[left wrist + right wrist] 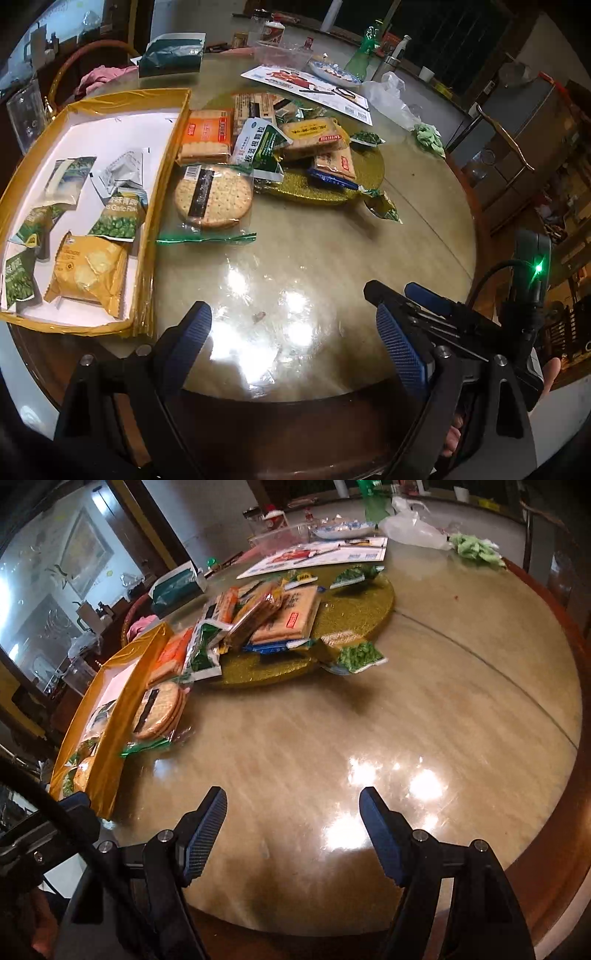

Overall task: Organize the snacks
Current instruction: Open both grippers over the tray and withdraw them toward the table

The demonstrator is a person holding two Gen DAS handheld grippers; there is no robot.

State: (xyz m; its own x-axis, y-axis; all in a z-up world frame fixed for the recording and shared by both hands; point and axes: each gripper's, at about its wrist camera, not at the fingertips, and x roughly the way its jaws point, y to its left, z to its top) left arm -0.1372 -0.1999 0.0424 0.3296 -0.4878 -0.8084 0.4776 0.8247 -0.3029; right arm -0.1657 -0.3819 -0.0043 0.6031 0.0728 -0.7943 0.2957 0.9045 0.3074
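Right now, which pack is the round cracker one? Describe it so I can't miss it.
Start at the gold-rimmed box on the round table. Just outside the box's right wall lies the round cracker pack, flat in clear wrap. It is the only disc-shaped stack, crossed by a dark label strip; its neighbours are rectangular.

Glossy stone-like tabletop, glittery gold turntable, crinkly plastic snack packets, gold foil-lined tray.

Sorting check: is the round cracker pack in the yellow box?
Out. The round cracker pack lies on the table beside the yellow box.
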